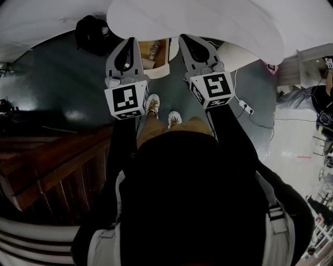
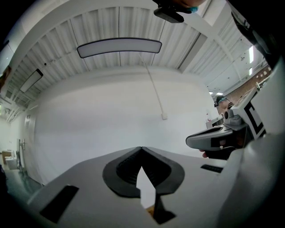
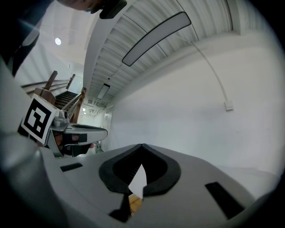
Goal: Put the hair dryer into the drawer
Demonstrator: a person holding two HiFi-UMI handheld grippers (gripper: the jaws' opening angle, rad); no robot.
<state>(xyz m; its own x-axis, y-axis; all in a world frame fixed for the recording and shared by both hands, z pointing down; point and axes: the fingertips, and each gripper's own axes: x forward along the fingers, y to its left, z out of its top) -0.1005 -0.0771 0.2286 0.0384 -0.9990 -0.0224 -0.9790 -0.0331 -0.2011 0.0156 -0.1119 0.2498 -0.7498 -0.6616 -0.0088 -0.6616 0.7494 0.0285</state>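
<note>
Left gripper and right gripper side by side, my 2 pairs of jaws pinched fully together, nothing between them, both facing the white wall.

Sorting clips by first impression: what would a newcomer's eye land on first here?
The left gripper and right gripper stand out first, held side by side in the middle of the head view, both shut and empty, each with a marker cube. Above them a large white rounded surface fills the top, and dark wooden stairs sit at lower left.
</note>
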